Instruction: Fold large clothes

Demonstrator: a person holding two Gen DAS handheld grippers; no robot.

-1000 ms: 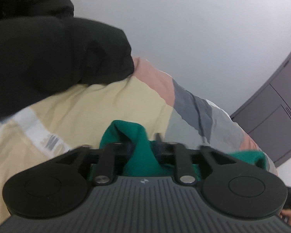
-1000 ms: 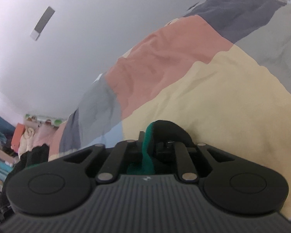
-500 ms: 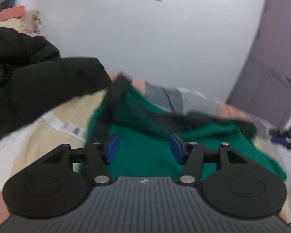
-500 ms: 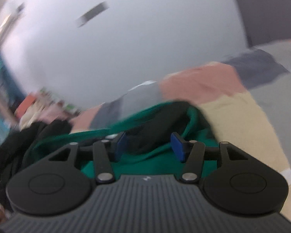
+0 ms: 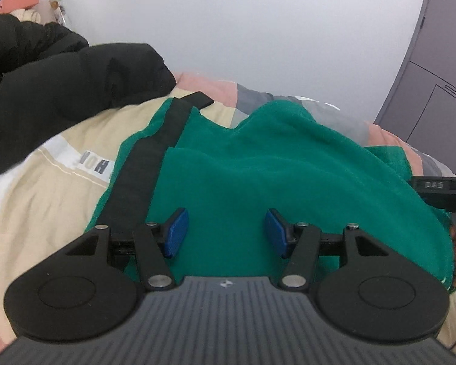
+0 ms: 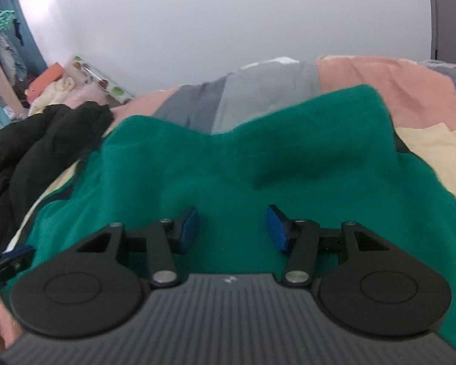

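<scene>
A green garment (image 5: 273, 164) with a black stripe (image 5: 143, 164) lies spread on the patchwork bed cover (image 5: 45, 188). It also fills the middle of the right wrist view (image 6: 234, 164). My left gripper (image 5: 223, 232) is open and empty, hovering over the garment's near edge. My right gripper (image 6: 232, 229) is open and empty above the same garment. The right gripper's body and the hand holding it show at the right edge of the left wrist view (image 5: 440, 191).
A black puffy jacket (image 5: 54, 91) lies on the bed to the left, also in the right wrist view (image 6: 30, 149). A white wall is behind the bed. A grey wardrobe door (image 5: 434, 91) stands at the right. Piled clothes and boxes (image 6: 60, 85) sit at far left.
Both grippers were shut on the green garment a second ago, then opened and let it drop. The garment now lies spread on the bed, and both grippers have pulled back.
</scene>
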